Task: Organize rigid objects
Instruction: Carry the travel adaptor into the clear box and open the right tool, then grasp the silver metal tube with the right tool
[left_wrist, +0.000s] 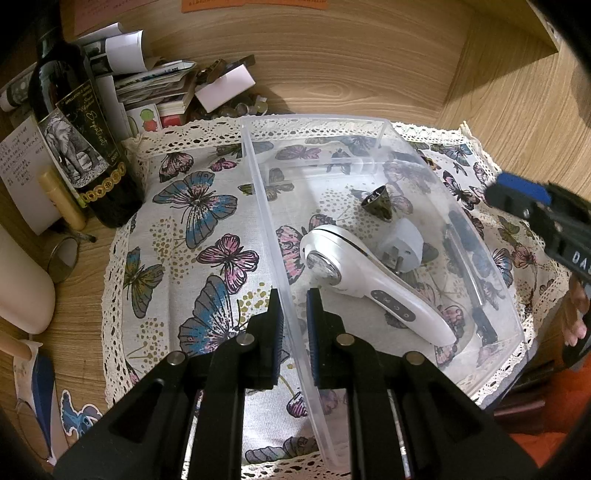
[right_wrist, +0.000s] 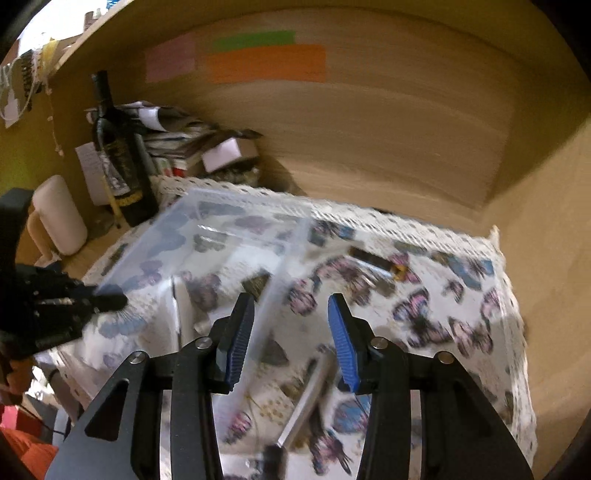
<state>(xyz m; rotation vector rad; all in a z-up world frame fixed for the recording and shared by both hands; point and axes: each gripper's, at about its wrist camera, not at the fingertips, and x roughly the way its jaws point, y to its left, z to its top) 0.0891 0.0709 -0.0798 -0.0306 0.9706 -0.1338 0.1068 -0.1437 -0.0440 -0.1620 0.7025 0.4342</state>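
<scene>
Nearest the lens, the left gripper (left_wrist: 295, 325) is clamped on the near wall of the clear bin (left_wrist: 384, 127), one pad on each side of the wall, so we hold the bin steady on the butterfly cloth (left_wrist: 195, 206). Inside the bin lie a white shaver-like device (left_wrist: 365, 280), a white plug (left_wrist: 404, 245), a small brass bell (left_wrist: 378, 203) and a dark pen (left_wrist: 467, 254) along the far wall. The right gripper (right_wrist: 291, 336) has its jaws apart with nothing between the pads; we see it above the cloth just beside the bin, over a silver pen-like stick (right_wrist: 310, 391), with a dark stick with a gold end (right_wrist: 376, 264) further off; both are blurred. Risks as we judge them: the right-hand view is smeared, so an approach at this pace could land off the thin stick and roll it away or snag the cloth; the right fingers pass close to the bin wall and could knock it, twisting it in the left grip; the thin wall may flex or slip from the pads; a tug on the cloth could disturb the bottle (left_wrist: 74, 122) standing at its corner. Writing: the bottle label shows an elephant and the word "APPELLATION", with script we cannot read; "DA" shows on the right gripper's body; the note (left_wrist: 20, 162) beside the bottle is illegible.
</scene>
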